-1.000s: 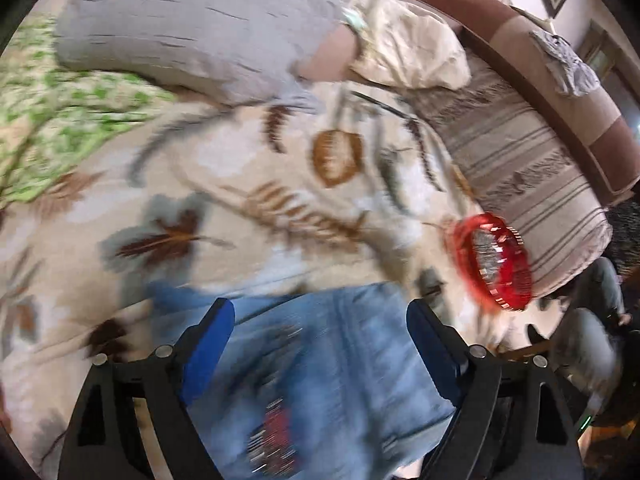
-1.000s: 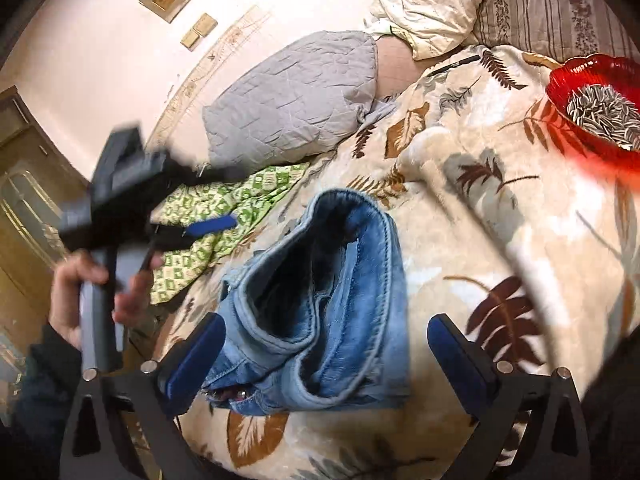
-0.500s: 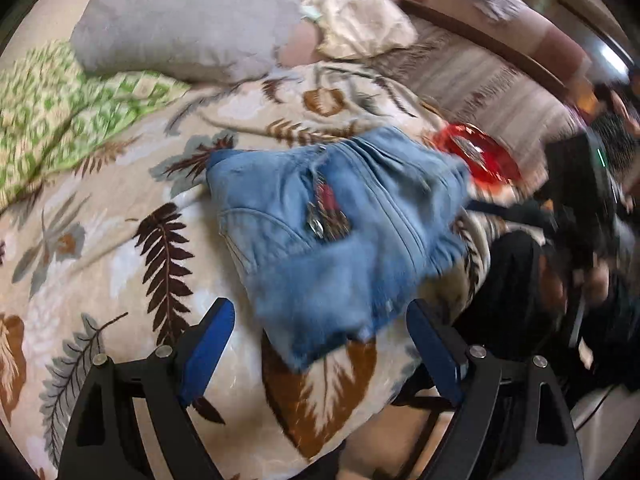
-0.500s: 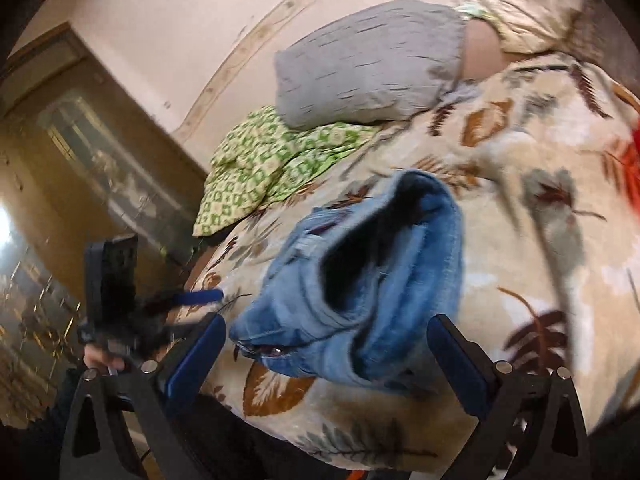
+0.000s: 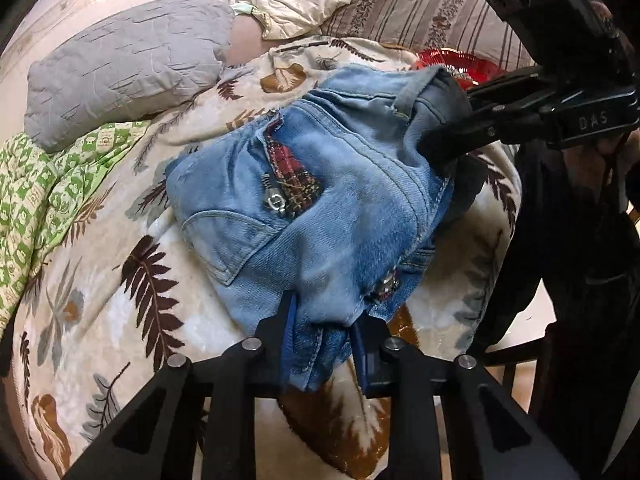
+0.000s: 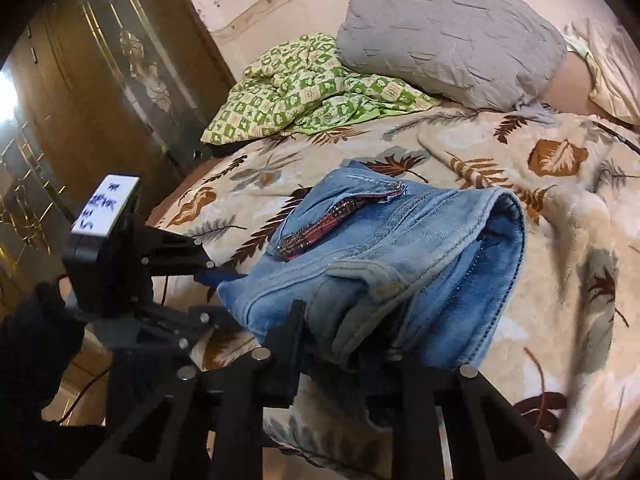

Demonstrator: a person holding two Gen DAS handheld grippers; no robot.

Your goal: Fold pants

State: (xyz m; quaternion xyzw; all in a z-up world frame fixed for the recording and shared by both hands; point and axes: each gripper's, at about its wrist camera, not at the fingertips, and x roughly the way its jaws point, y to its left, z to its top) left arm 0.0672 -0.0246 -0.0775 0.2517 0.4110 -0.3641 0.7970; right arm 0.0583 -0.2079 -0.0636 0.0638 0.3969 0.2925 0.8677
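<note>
Bowl (image 5: 456,65) behind pants (image 5: 328,208), left view only.

"das" stands on the right gripper (image 5: 592,120).

Folded blue denim pants (image 5: 336,208) on leaf-print fleece blanket (image 5: 120,320), directly ahead of left gripper (image 5: 326,344), near hem between its 2 fingers. Grey quilted pillow (image 5: 124,68) far ahead-left; green checked cloth (image 5: 36,184) left; red glass bowl (image 5: 460,62) ahead-right, behind pants.
</note>
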